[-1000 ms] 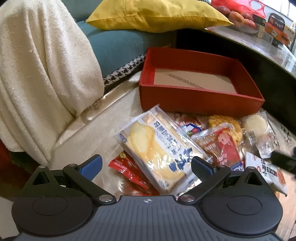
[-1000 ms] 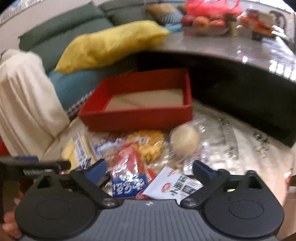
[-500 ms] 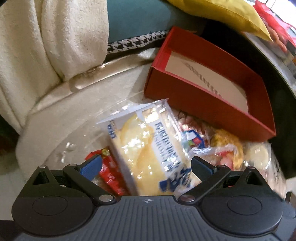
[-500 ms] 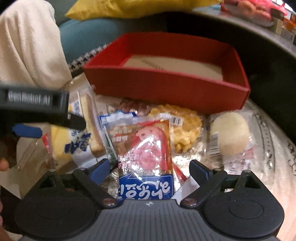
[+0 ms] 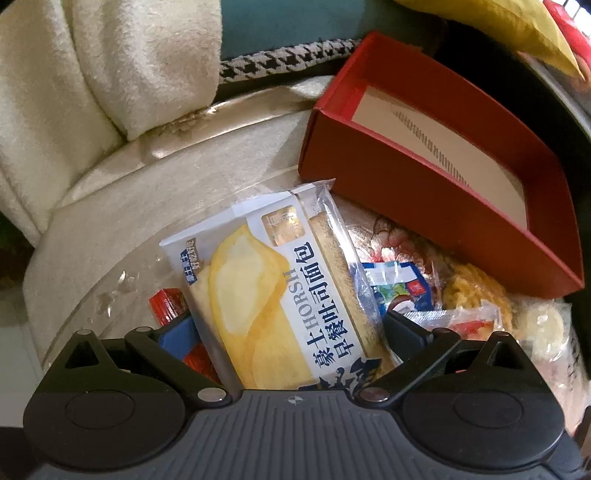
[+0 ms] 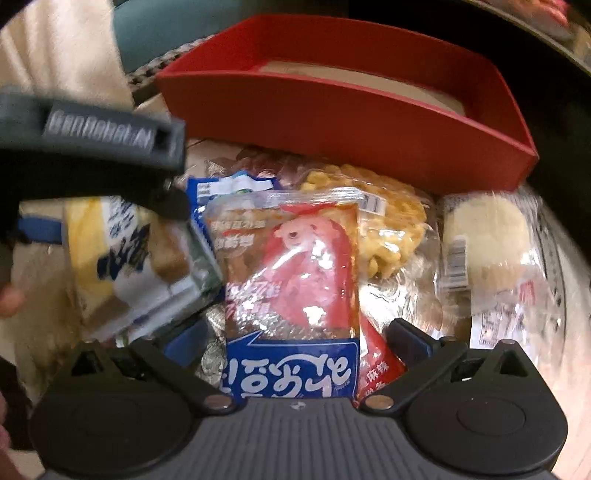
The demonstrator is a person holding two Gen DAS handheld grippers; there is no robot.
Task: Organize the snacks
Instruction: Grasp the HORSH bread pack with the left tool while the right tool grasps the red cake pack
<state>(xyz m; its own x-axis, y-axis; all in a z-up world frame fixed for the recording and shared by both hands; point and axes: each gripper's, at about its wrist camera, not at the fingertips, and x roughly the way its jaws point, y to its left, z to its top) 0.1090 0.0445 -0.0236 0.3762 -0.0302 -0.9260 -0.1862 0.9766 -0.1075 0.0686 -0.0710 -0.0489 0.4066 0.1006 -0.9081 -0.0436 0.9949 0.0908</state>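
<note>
An empty red box (image 5: 424, 206) stands behind a pile of wrapped snacks on a cream, plastic-covered surface (image 5: 155, 192). My left gripper (image 5: 290, 332) is open and points steeply down. A white and yellow bread packet (image 5: 280, 295) lies between its fingers, and the pads are not pressing on it. My right gripper (image 6: 295, 339) straddles a red and blue snack packet (image 6: 291, 280); its jaws are opening and clear of the wrapper. The red box (image 6: 332, 122) lies just beyond. The left gripper's grey housing (image 6: 92, 129) hangs over the bread packet (image 6: 110, 251).
Around the packets lie a yellow crinkly snack (image 6: 391, 221), a round pale bun in clear wrap (image 6: 487, 236), a blue and white packet (image 5: 399, 284) and a small red sachet (image 5: 168, 304). A cream blanket (image 5: 92, 74), a teal sofa cushion (image 5: 288, 22) and a yellow pillow (image 5: 498, 22) border the far side.
Both grippers have sunk closer to the snack pile and tilted further down. The left one has rolled, so the box now looks slanted. The right jaws stand slightly wider.
</note>
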